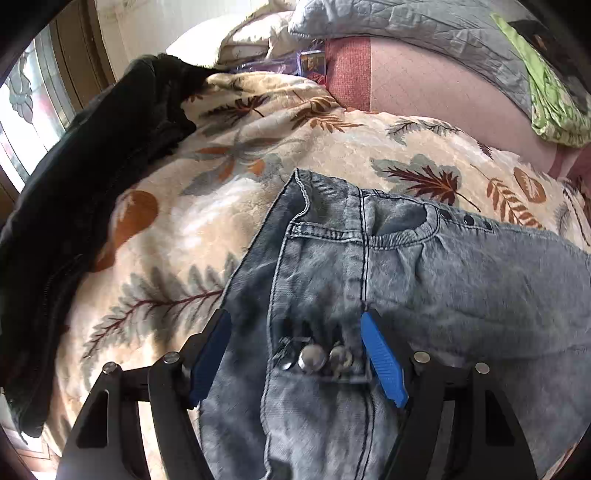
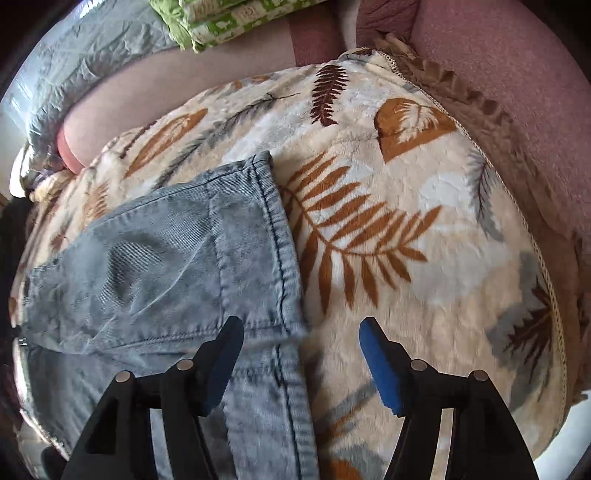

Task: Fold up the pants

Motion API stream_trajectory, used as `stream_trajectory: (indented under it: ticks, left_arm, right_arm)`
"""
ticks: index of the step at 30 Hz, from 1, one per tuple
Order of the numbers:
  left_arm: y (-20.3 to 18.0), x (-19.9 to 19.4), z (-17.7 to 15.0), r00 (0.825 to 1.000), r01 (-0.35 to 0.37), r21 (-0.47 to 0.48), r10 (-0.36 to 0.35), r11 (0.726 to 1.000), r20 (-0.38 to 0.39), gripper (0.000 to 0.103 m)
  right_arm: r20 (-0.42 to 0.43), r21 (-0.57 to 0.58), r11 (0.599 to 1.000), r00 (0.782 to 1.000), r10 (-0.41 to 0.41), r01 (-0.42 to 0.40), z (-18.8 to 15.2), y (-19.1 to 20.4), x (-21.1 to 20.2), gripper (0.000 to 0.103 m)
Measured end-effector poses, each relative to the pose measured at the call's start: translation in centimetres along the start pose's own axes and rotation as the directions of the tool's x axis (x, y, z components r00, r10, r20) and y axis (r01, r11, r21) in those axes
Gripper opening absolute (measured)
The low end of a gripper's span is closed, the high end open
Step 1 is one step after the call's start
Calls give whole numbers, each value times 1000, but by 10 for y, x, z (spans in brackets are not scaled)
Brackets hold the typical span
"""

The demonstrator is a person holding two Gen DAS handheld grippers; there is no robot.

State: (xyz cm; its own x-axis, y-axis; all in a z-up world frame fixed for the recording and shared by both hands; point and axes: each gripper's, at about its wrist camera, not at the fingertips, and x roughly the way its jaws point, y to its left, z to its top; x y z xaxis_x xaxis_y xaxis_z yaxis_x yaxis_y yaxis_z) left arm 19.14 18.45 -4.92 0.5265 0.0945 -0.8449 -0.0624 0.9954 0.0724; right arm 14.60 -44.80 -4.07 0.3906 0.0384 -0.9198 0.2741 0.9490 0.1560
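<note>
Faded grey-blue jeans [image 1: 424, 266] lie on a cream blanket with a leaf print [image 1: 258, 147]. In the left wrist view the waistband with its metal buttons [image 1: 314, 357] lies between the fingers of my left gripper [image 1: 295, 321], which is open just above the denim. In the right wrist view the hem end of the jeans [image 2: 166, 251] lies on the same blanket [image 2: 406, 221]. My right gripper [image 2: 301, 326] is open over the hem's right corner, its left finger [image 2: 225, 354] above the denim and its right finger [image 2: 380, 369] above the blanket.
A black jacket [image 1: 92, 184] lies at the blanket's left edge by a window. A grey quilt [image 1: 424, 29] and a green printed cloth [image 1: 546, 96] lie at the back on a pink sheet [image 1: 424, 85]. A pink surface [image 2: 498, 55] borders the blanket's fringed right edge.
</note>
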Motion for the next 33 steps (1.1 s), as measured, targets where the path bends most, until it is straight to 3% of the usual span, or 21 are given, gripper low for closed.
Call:
stream_trajectory:
  ticks: [6, 9, 13, 15, 16, 19, 22, 23, 25, 26, 28, 29, 33]
  left_arm:
    - [40, -48, -59, 997, 80, -95, -78, 992, 19, 73]
    - [55, -51, -85, 989, 137, -158, -144, 978, -32, 73]
    - [68, -37, -108, 977, 146, -249, -179, 958, -118, 73]
    - [75, -34, -116, 969, 153, -314, -205, 937, -138, 73]
    - [78, -35, -118, 966, 168, -330, -222, 929, -132, 73]
    - [82, -41, -123, 966, 183, -350, -234, 919, -111, 73]
    - [79, -32, -124, 958, 187, -345, -248, 920, -143, 73]
    - [78, -30, -124, 963, 172, -343, -231, 923, -138, 73]
    - [73, -32, -123, 973, 131, -325, -184, 937, -138, 62]
    - [71, -34, -122, 977, 109, -309, -159, 945, -141, 35]
    - [70, -37, -120, 978, 110, -298, -156, 948, -136, 26]
    - [68, -40, -120, 981, 101, -281, -143, 954, -132, 21]
    - [64, -59, -116, 988, 83, -243, -112, 967, -109, 17]
  right_arm:
    - [-99, 137, 978, 980, 174, -160, -92, -31, -29, 69]
    - [-148, 201, 953, 955, 257, -226, -126, -40, -25, 69]
    - [-137, 283, 914, 930, 340, -292, -145, -46, -10, 65]
    - [-130, 283, 916, 935, 331, -285, -149, -45, -10, 45]
    - [-126, 282, 914, 934, 335, -290, -151, -44, -11, 43]
    - [-122, 309, 904, 930, 346, -296, -153, -48, -10, 44]
    - [-103, 351, 885, 926, 363, -308, -153, -53, -8, 46]
    - [-98, 348, 885, 927, 363, -310, -154, -52, -9, 48]
    - [-91, 333, 890, 929, 360, -312, -155, -49, -9, 50]
    - [-93, 319, 896, 931, 352, -307, -155, -47, -10, 47]
    - [-99, 275, 918, 942, 322, -285, -153, -42, -11, 22]
    - [-102, 250, 926, 944, 314, -281, -153, -39, -13, 22]
    - [-62, 117, 974, 977, 204, -196, -148, -25, -37, 21]
